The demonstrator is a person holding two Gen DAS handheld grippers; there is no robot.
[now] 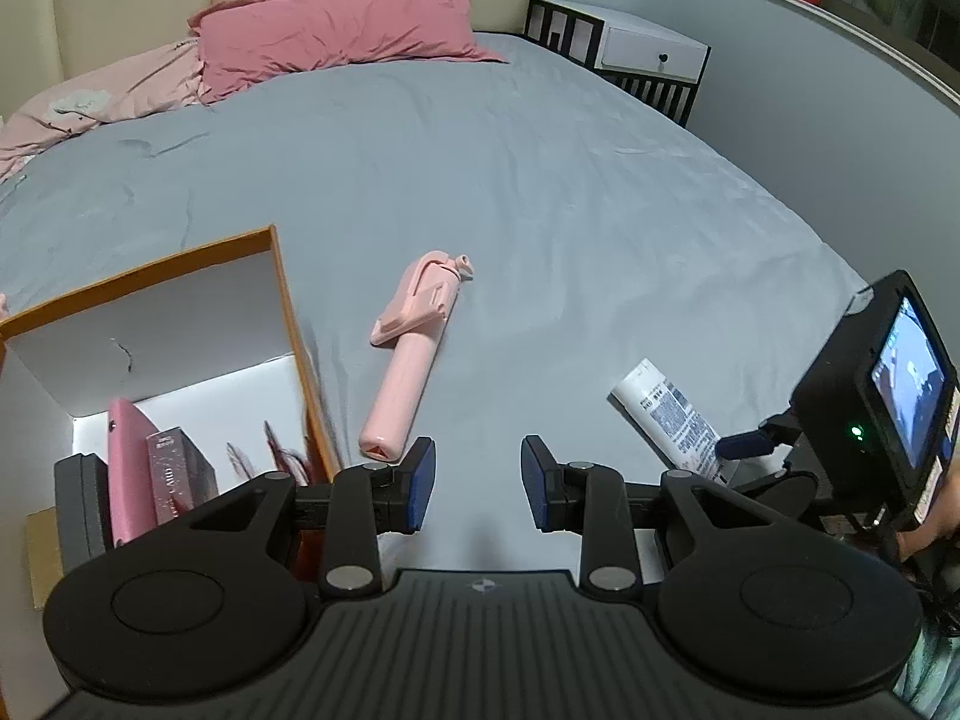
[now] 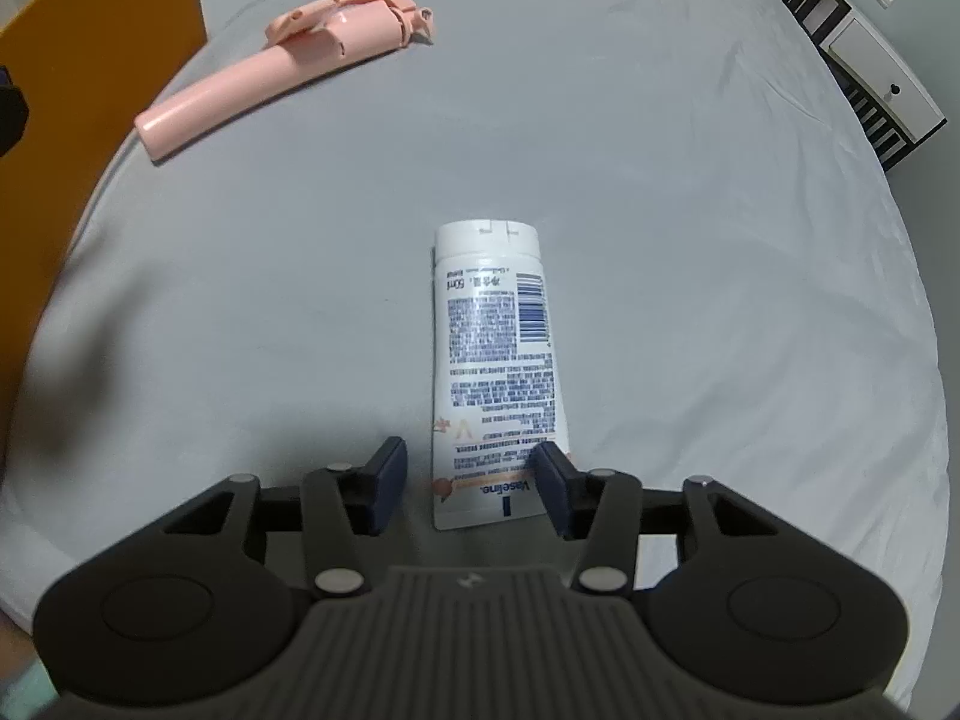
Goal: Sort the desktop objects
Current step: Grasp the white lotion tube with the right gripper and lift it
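Observation:
A white Vaseline tube (image 2: 495,360) lies on the grey bed sheet, cap pointing away. My right gripper (image 2: 471,483) is open with its jaws on either side of the tube's flat end, the right pad close to it. The tube also shows in the left wrist view (image 1: 672,414), with the right gripper's blue fingertip (image 1: 744,445) at it. A pink selfie stick (image 1: 411,354) lies on the sheet, also in the right wrist view (image 2: 282,69). My left gripper (image 1: 478,483) is open and empty, just right of an orange box (image 1: 288,324).
The orange box holds a pink case (image 1: 129,468), a glittery pink carton (image 1: 180,474) and a dark item (image 1: 81,504). A pink pillow (image 1: 342,30) and a quilt (image 1: 102,96) lie at the bed head. A black-and-white nightstand (image 1: 636,54) stands beyond the bed.

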